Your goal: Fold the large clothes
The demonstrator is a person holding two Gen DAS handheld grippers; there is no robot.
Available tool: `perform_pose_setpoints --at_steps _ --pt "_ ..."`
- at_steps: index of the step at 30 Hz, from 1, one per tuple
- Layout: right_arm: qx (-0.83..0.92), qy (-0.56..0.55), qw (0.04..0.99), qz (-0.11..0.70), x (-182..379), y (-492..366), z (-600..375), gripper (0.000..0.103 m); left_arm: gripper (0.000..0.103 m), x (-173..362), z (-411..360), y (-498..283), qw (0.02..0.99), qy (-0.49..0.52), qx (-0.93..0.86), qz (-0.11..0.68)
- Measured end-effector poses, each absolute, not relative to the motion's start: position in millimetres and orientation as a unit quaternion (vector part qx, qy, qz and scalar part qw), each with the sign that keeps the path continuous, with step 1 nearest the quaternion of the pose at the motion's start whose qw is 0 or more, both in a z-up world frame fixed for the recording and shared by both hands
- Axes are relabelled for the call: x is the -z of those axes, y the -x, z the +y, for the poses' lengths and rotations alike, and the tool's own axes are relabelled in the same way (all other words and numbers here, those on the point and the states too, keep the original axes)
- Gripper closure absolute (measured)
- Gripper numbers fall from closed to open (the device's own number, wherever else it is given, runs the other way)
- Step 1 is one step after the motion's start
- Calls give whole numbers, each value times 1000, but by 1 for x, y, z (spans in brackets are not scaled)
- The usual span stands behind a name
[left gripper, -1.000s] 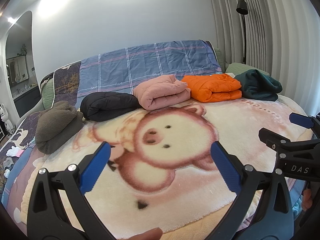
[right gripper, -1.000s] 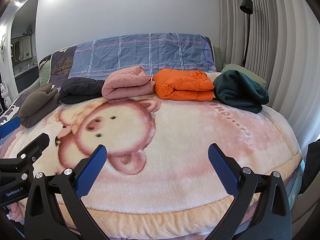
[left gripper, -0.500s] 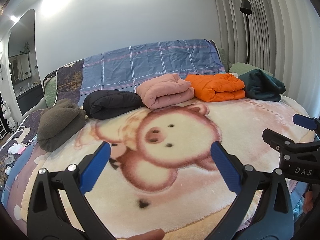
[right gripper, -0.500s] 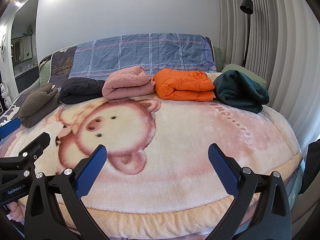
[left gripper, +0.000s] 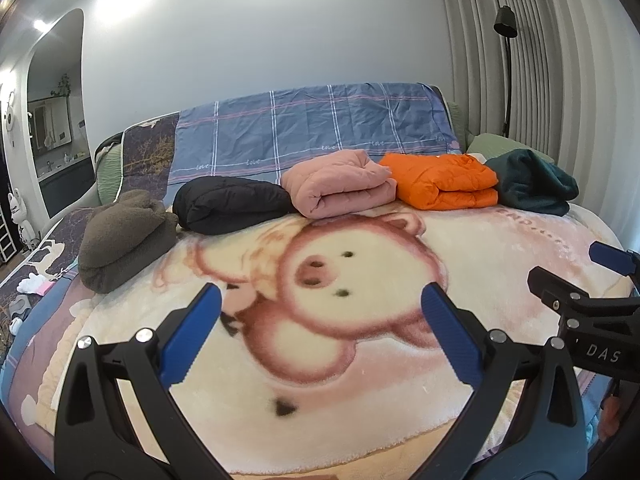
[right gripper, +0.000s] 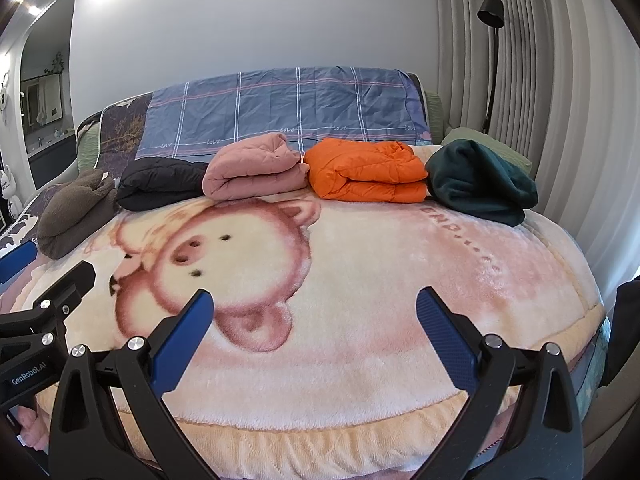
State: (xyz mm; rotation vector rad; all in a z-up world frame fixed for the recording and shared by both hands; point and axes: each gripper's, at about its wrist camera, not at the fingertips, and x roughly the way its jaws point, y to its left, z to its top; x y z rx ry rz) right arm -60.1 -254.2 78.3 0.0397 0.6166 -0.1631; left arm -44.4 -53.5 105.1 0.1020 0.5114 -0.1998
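Over the blanket (right gripper: pixel 360 280), both grippers, left (left gripper: pixel 320 332) and right (right gripper: pixel 314 332), hover agape, empty; reach twelve o'clock, pinch one garment's edge, the orange jacket (right gripper: pixel 366 172) perhaps.

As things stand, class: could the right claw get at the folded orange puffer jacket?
Probably yes: the open right claw faces the folded orange puffer jacket across bare pig-print fleece blanket, though it must travel the bed's length.

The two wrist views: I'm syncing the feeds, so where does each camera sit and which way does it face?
Left wrist: behind the open left gripper, facing the pig-print fleece blanket; right gripper at right edge.
Right wrist: behind the open right gripper, facing likewise; left gripper at left edge.
Shared: the folded orange puffer jacket.
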Motion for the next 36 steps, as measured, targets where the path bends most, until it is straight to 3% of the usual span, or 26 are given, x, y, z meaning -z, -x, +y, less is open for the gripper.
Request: perform_pose_setpoints --at_steps 36 --pt "81 -21 950 301 -78 59 -256 2 2 -105 -53 44 963 -49 85 251"
